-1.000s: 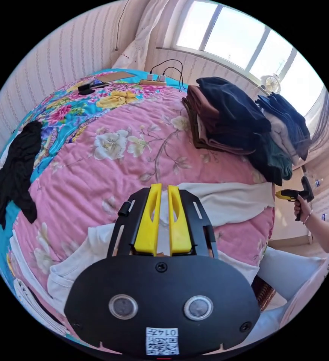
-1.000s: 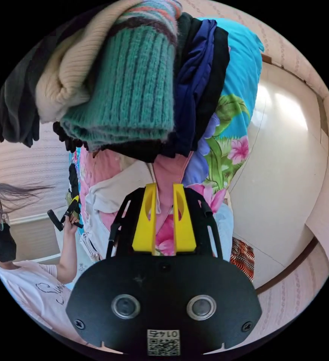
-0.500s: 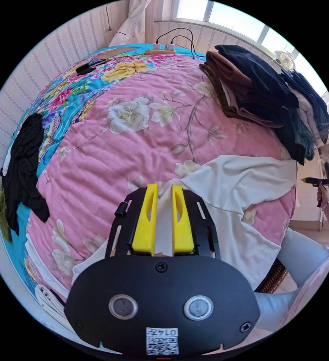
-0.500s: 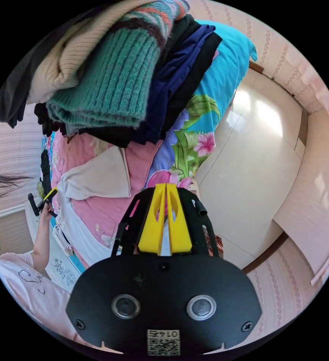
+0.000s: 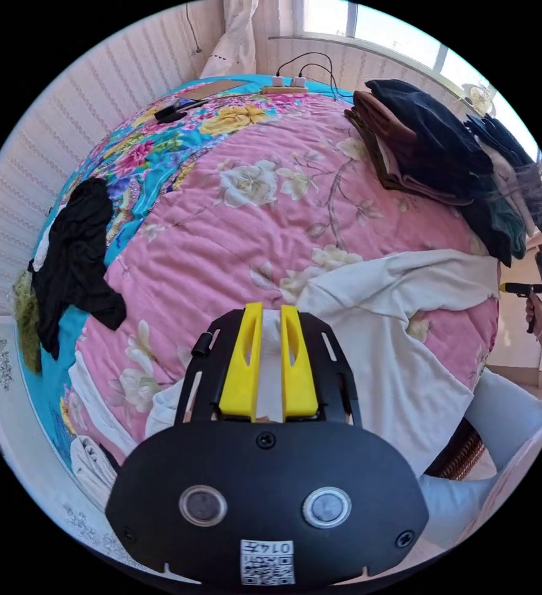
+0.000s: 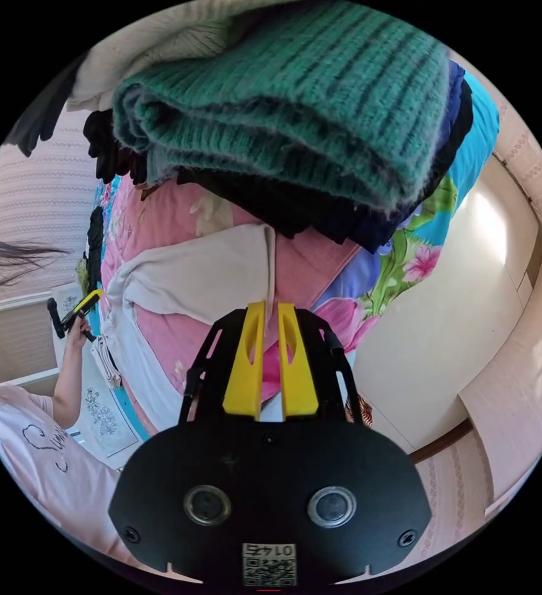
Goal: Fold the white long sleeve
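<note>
The white long sleeve [image 5: 401,347] lies spread on the pink floral quilt [image 5: 271,235], with one sleeve [image 5: 419,276] stretched toward the bed's edge. My left gripper [image 5: 272,308] is shut on a fold of its white cloth, which fills the gap between the yellow jaws. In the right gripper view the same sleeve [image 6: 202,276] lies flat and its cuff edge [image 6: 274,260] runs down to my right gripper [image 6: 271,305]. Those jaws stand a narrow gap apart, with pink quilt showing through. A hand holds the right gripper [image 5: 521,288] at the bed's edge, by the cuff.
Folded clothes are stacked on the quilt: brown and black ones [image 5: 419,142], and a green knit [image 6: 295,105] just above the right gripper. A black garment [image 5: 72,248] lies near the far side. A power strip [image 5: 286,85] sits by the window wall. A shiny floor [image 6: 469,322] borders the bed.
The right jaws, wider apart a second ago and fully together half a second ago, now stand slightly apart at the cuff. The left gripper has kept hold of the white cloth, and more of the shirt lies spread.
</note>
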### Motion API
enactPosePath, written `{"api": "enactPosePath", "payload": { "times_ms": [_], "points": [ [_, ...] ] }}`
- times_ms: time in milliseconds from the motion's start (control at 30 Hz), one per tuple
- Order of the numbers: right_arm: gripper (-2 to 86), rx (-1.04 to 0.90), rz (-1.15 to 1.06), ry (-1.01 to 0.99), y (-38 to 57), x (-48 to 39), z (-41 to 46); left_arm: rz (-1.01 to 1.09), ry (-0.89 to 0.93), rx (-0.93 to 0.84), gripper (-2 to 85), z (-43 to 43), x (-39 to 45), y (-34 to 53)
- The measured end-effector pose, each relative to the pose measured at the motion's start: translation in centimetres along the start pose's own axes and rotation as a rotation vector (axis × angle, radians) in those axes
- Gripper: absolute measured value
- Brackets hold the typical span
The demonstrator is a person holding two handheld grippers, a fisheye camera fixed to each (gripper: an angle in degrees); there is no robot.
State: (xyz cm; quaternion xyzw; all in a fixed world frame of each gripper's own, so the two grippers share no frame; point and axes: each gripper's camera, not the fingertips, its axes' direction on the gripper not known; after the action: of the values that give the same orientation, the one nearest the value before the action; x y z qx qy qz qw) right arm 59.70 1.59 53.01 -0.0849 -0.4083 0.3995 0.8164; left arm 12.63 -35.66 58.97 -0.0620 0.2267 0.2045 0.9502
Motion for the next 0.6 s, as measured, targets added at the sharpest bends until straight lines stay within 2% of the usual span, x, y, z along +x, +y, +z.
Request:
{"api": "enactPosePath", "payload": {
  "times_ms": [67, 233, 367, 433, 500, 600],
  "points": [
    [5.1, 0.016, 0.003, -0.008, 0.1, -0.4, 0.1, -0.022, -0.068, -0.002, 5.7, -0.3, -1.2, -0.1],
    [7.4, 0.038, -0.007, -0.052, 0.2, -2.0, 0.6, -0.093, 0.096, -0.086, 8.9, 1.2, -3.6, -0.5],
    [8.2, 0.021, -0.005, -0.049, 0.0, -3.5, 2.0, -0.066, 0.126, -0.181, 1.8, 2.8, -3.2, 0.1],
    [8.1, 0.024, 0.016, -0.063, -0.1, -3.9, 2.4, -0.113, 0.111, -0.156, 0.2, 2.2, -3.6, 0.1],
    [7.9, 0.037, 0.032, -0.083, 0.1, -4.7, 2.4, -0.222, 0.134, -0.051, -0.7, 0.2, -5.0, 0.2],
    [7.5, 0.041, 0.017, -0.077, 0.6, -6.2, 2.5, -0.281, 0.108, -0.044, -0.9, -0.1, -6.1, 0.4]
  ]
}}
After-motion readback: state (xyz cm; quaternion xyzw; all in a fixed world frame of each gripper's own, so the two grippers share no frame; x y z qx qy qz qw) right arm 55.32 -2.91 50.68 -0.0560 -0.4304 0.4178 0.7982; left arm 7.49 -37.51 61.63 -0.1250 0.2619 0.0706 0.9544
